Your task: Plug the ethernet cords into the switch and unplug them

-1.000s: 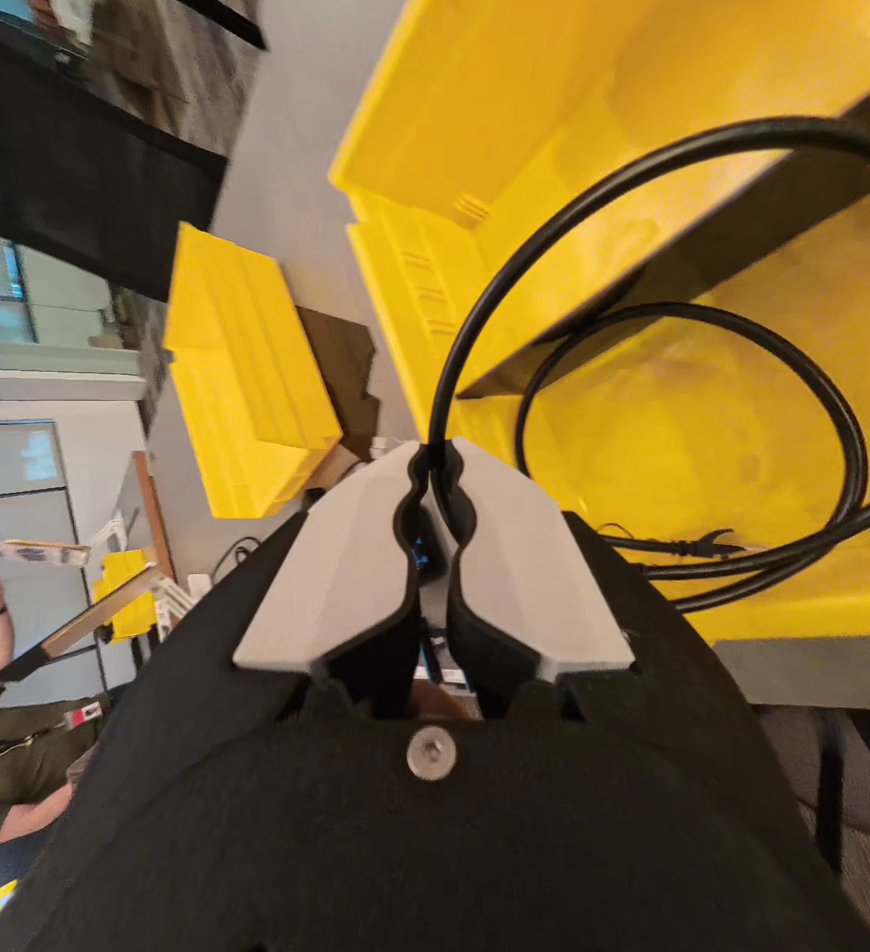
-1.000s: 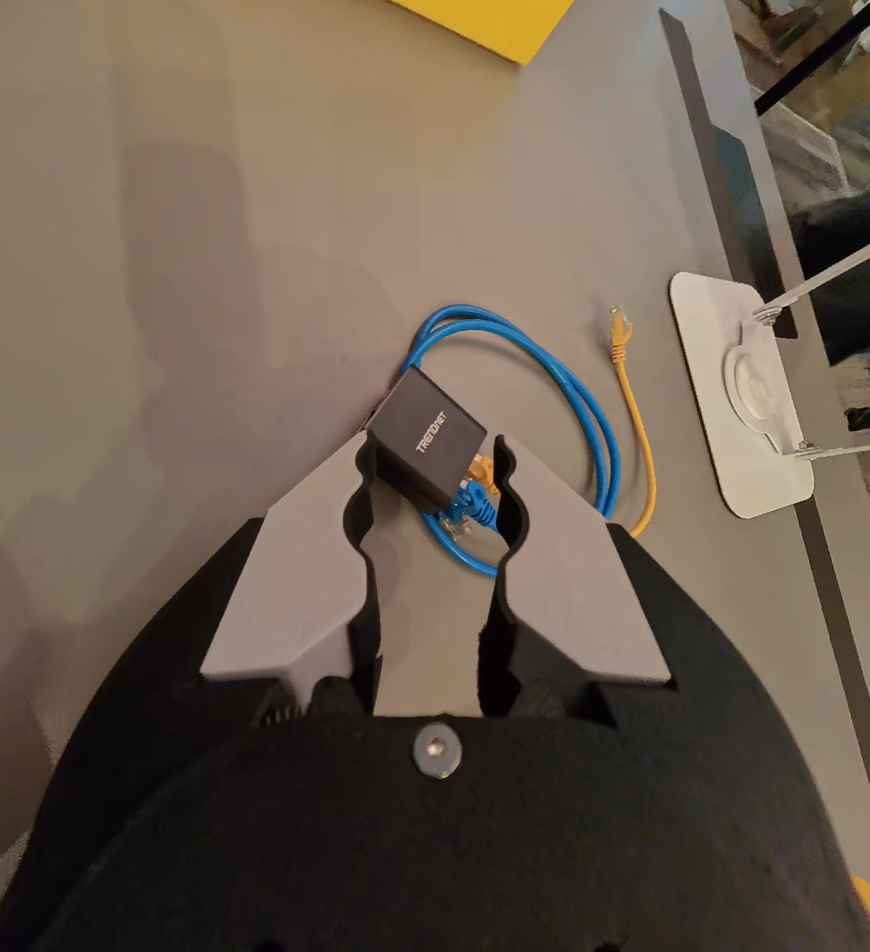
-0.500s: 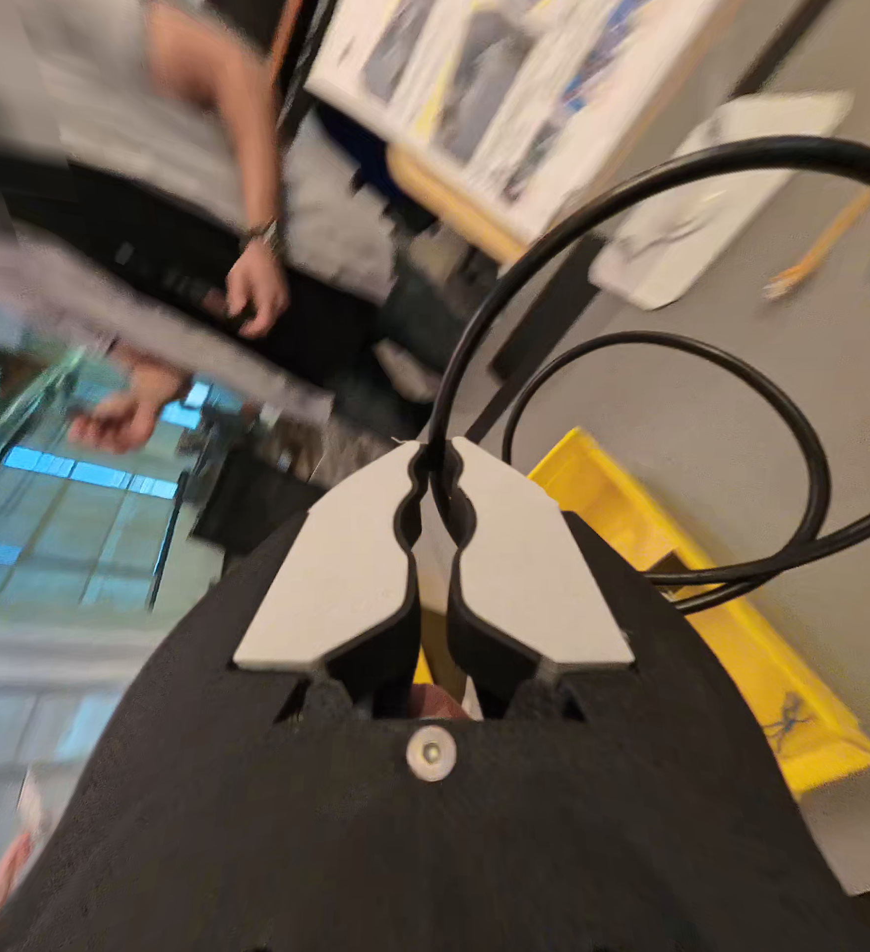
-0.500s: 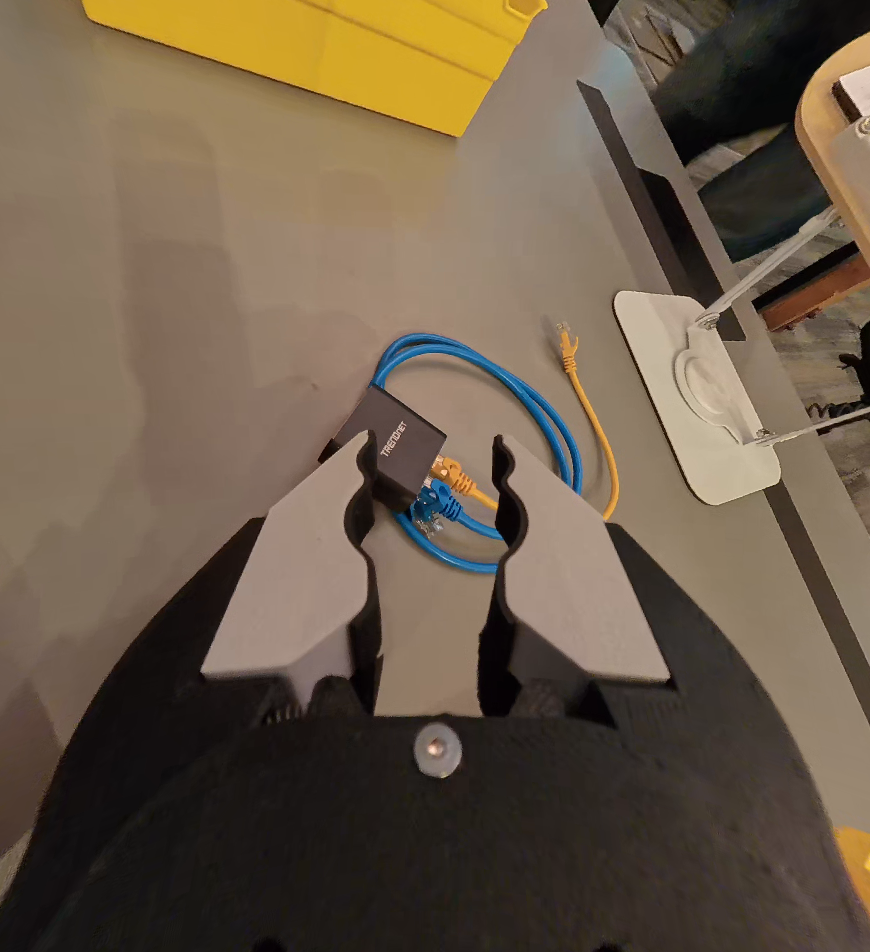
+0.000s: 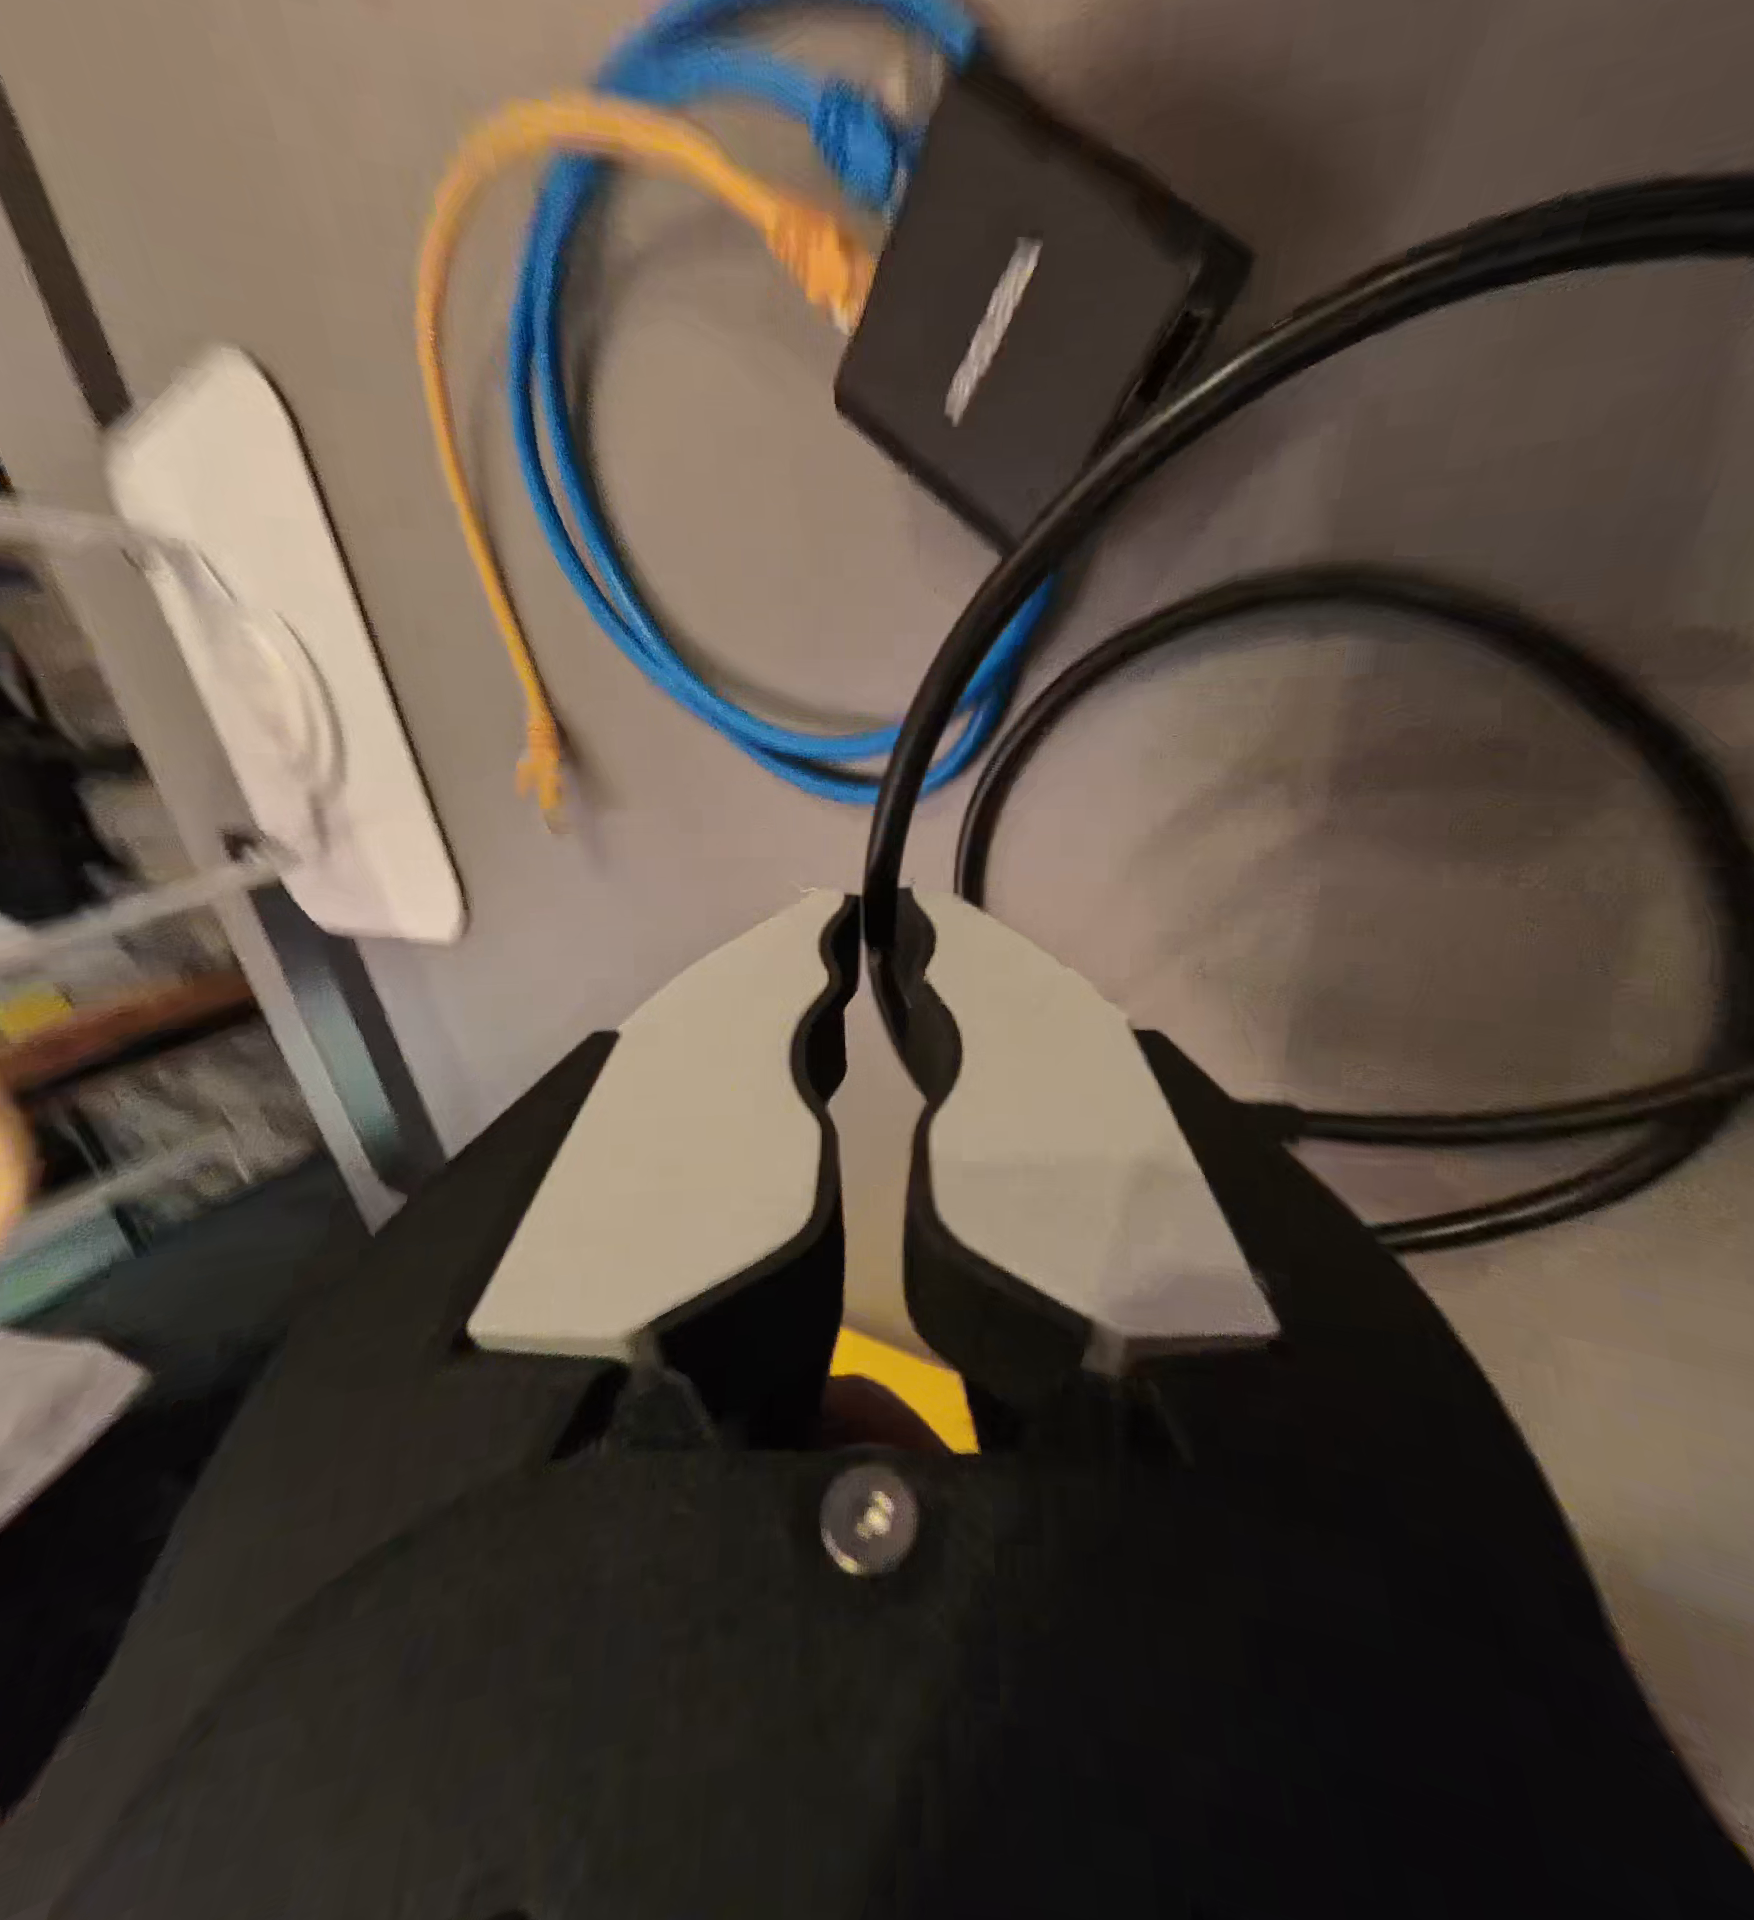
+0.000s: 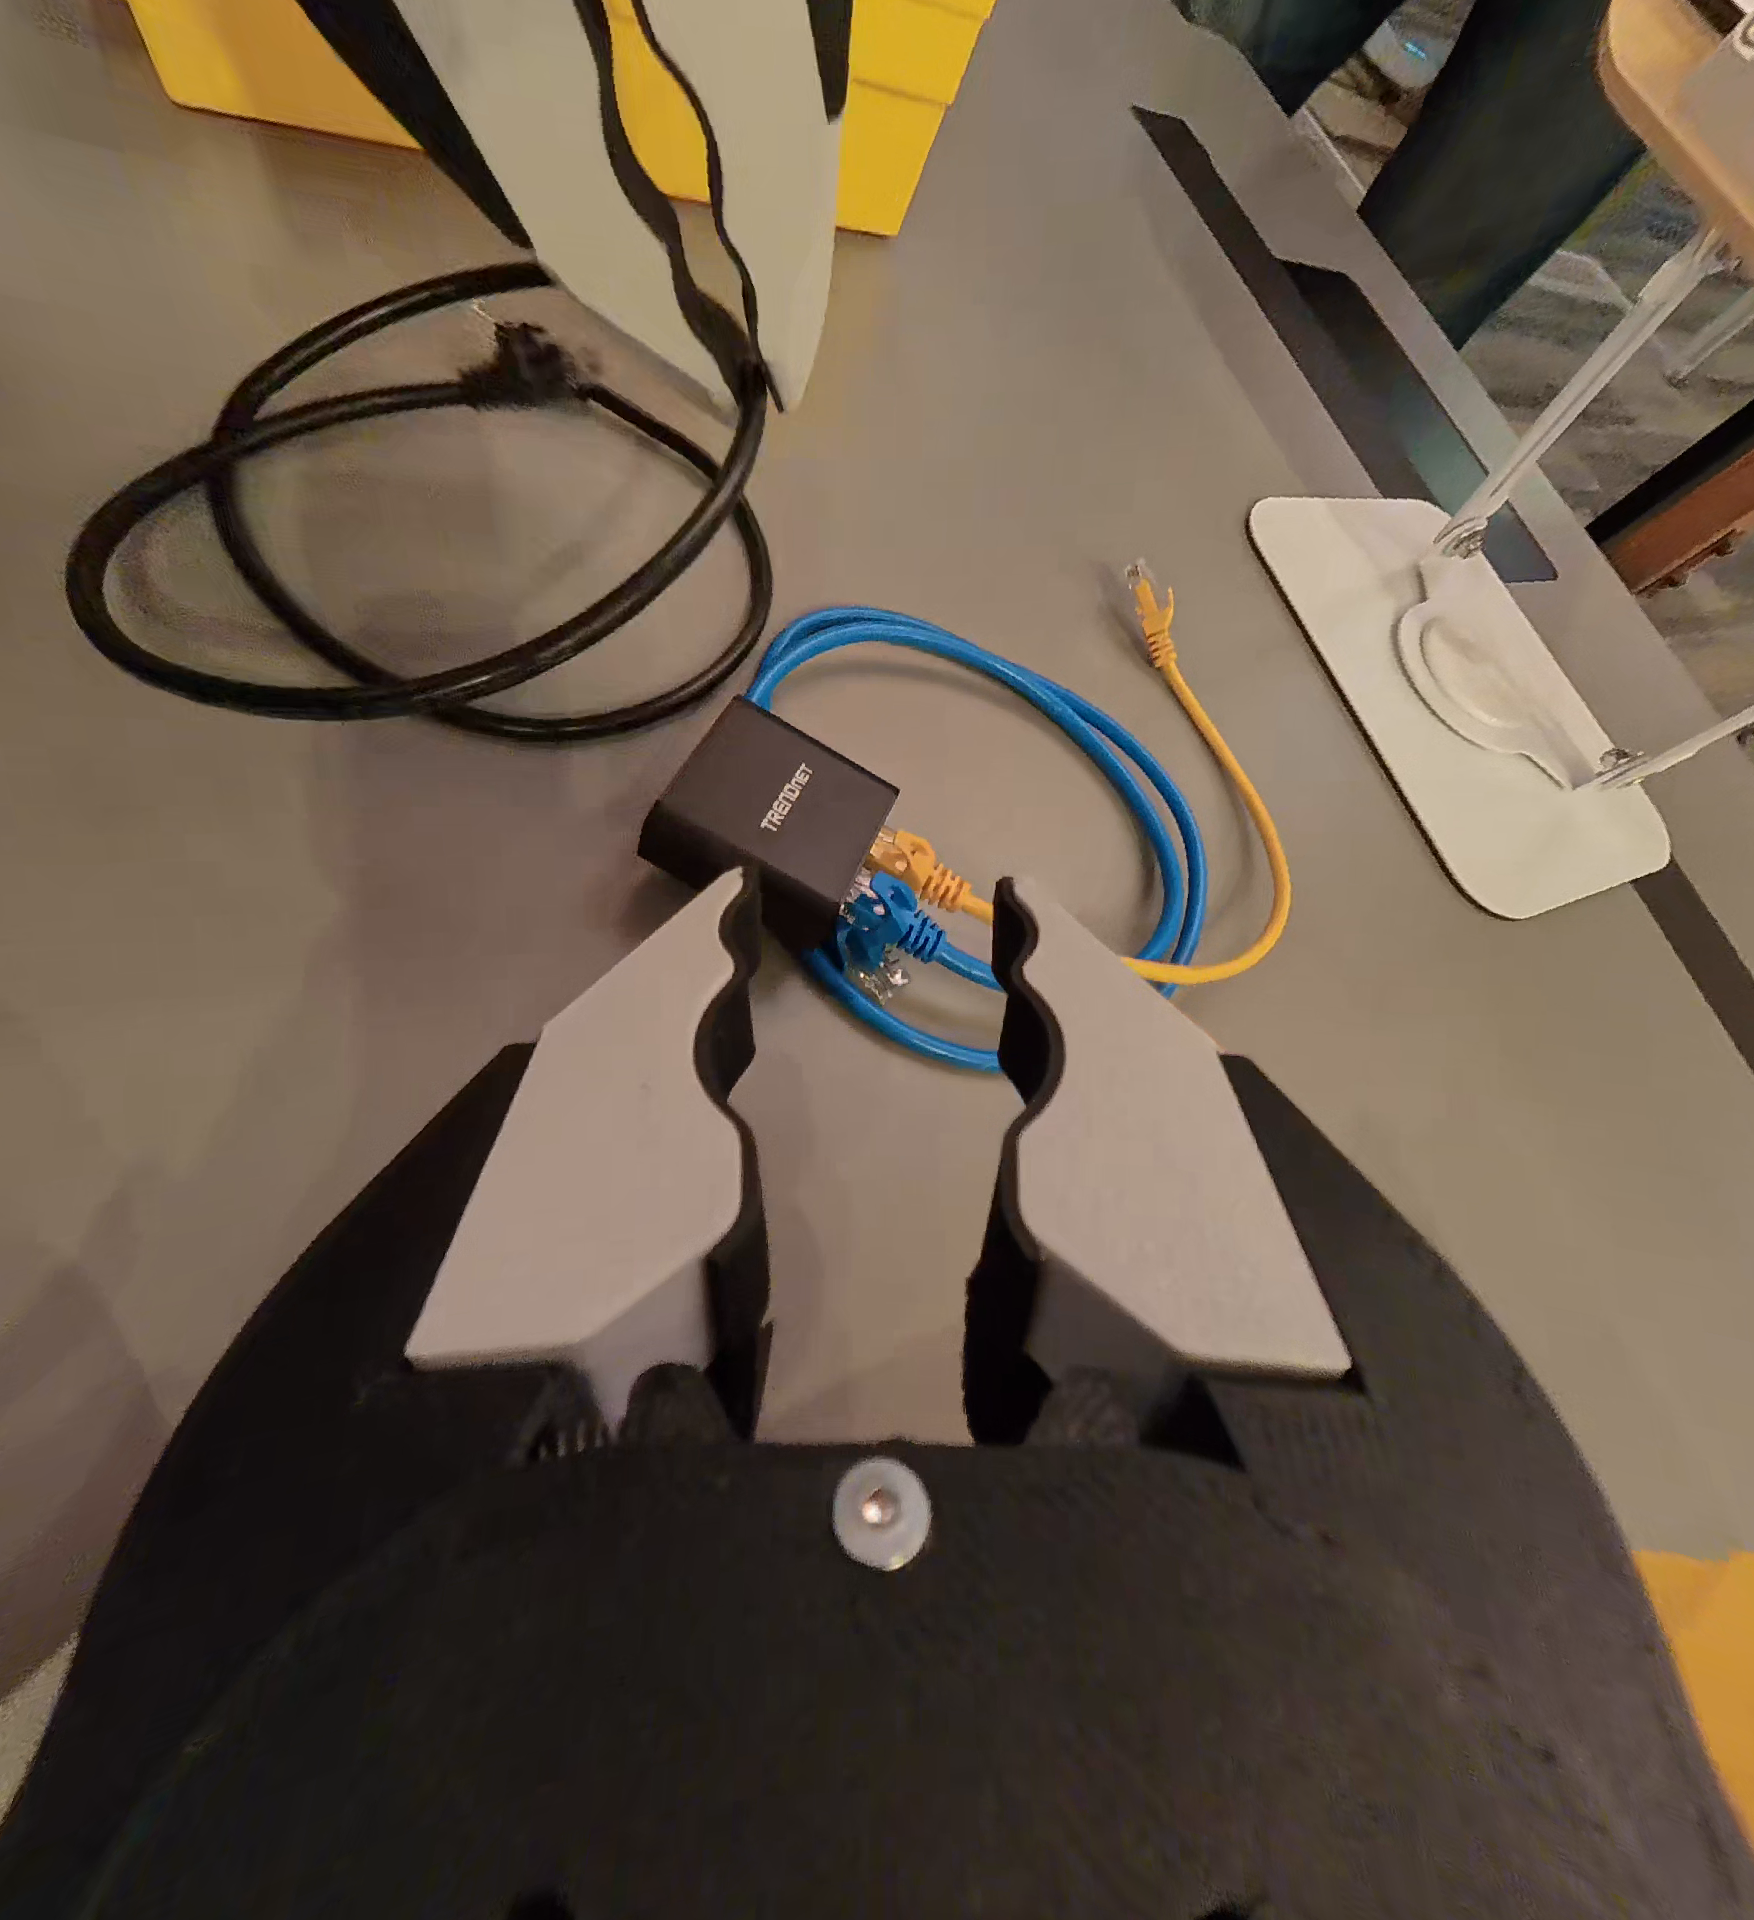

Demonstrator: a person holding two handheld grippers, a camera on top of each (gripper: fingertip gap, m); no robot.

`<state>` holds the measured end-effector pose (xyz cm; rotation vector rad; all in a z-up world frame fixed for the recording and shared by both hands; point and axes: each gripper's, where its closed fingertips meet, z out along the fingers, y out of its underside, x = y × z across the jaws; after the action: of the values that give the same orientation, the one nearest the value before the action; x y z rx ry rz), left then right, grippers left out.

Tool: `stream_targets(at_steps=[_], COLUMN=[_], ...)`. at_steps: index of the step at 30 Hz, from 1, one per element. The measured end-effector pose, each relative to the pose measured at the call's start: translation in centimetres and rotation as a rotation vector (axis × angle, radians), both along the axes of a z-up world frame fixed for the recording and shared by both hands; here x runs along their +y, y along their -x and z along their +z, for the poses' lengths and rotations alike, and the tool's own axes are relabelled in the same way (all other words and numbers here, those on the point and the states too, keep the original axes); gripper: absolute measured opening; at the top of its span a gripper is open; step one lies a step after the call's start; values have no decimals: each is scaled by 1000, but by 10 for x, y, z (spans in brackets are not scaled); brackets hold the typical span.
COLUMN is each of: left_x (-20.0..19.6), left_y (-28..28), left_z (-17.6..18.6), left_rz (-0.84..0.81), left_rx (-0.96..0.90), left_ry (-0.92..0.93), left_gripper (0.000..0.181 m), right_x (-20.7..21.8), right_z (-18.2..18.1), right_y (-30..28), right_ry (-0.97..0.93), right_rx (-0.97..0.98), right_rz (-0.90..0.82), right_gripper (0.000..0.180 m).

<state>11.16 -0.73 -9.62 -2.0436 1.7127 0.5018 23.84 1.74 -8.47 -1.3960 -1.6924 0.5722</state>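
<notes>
Switch (image 6: 771, 812) lies on the table (image 6: 229, 1039) just beyond the spread, empty right tongs (image 6: 868, 902), orange cord (image 6: 1257, 821) and blue cord (image 6: 1081, 717) plugged in. Left tongs (image 5: 878, 909) pinch the black cord (image 5: 1372, 1122), whose coil rests near the switch.

Our left claw (image 5: 878, 914) has its grey fingers (image 5: 707, 1132) pressed nearly together at the tips, pinching a black cable (image 5: 956, 665) that rises out from between them. From the right wrist view this same claw (image 6: 764, 400) reaches down from the top, tips pointed at the desk (image 6: 281, 987) and just above it. Our right claw (image 6: 868, 894) hangs with its fingers (image 6: 634, 1132) spread wide apart, gripping nothing, angled down toward the desk.
</notes>
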Motion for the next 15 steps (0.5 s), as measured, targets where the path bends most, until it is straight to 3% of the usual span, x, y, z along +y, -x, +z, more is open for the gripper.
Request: stream_targets(at_steps=[2,6,10,15], left_x=[6,-7,-37,-69], left_y=[18,43,58,40], left_z=[-3,24,44,0], left_rz=[110,330,526,653], left_rx=[42,-103,-284,-422], left_ry=[-35,-102,-169,-95], left_gripper=[20,36,29,20], right_x=[1,2,2,-3], right_z=[-2,-4,-3,0], right_y=[-1,-1,1,10], right_ry=[10,20,29,33], right_rx=[-1,5,18,27], right_rz=[-3,-3,2,24], right_gripper=[44,44,44,44])
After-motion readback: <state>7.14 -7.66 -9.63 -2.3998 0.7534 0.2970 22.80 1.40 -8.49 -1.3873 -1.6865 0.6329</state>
